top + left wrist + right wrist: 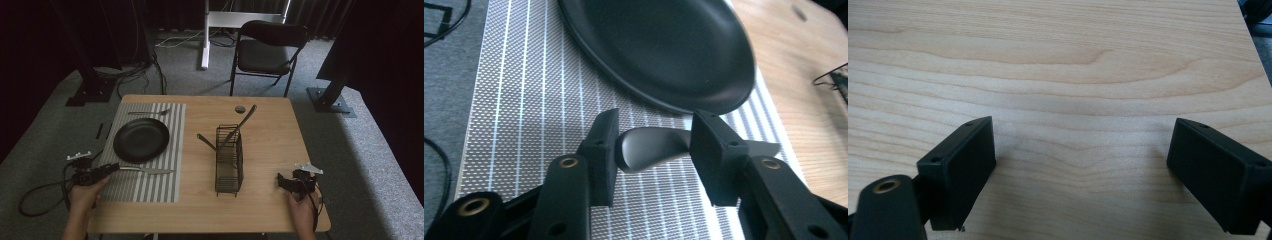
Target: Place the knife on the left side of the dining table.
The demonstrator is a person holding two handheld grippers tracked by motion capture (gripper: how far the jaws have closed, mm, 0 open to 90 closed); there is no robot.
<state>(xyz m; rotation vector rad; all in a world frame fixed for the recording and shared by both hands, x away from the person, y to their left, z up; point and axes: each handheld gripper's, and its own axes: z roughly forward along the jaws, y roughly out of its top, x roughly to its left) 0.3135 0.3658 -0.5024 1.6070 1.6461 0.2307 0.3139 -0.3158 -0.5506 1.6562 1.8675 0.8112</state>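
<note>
One plate (pixel 141 139), one knife (pixel 150 171) between left tool (pixel 653 145) pads; right tool (pixel 1080 170) apart.

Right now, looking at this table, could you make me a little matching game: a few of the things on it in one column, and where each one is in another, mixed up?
Things:
1. black plate
2. knife
3. wire caddy
4. right gripper

Places or states:
a. open, over bare wood near the table's right front corner
b. on the striped placemat, handle end between the left gripper's jaws
c. mid-table, with utensils standing in it
d. in the middle of the striped placemat

Pairs: 1-d, 2-b, 3-c, 4-a
</note>
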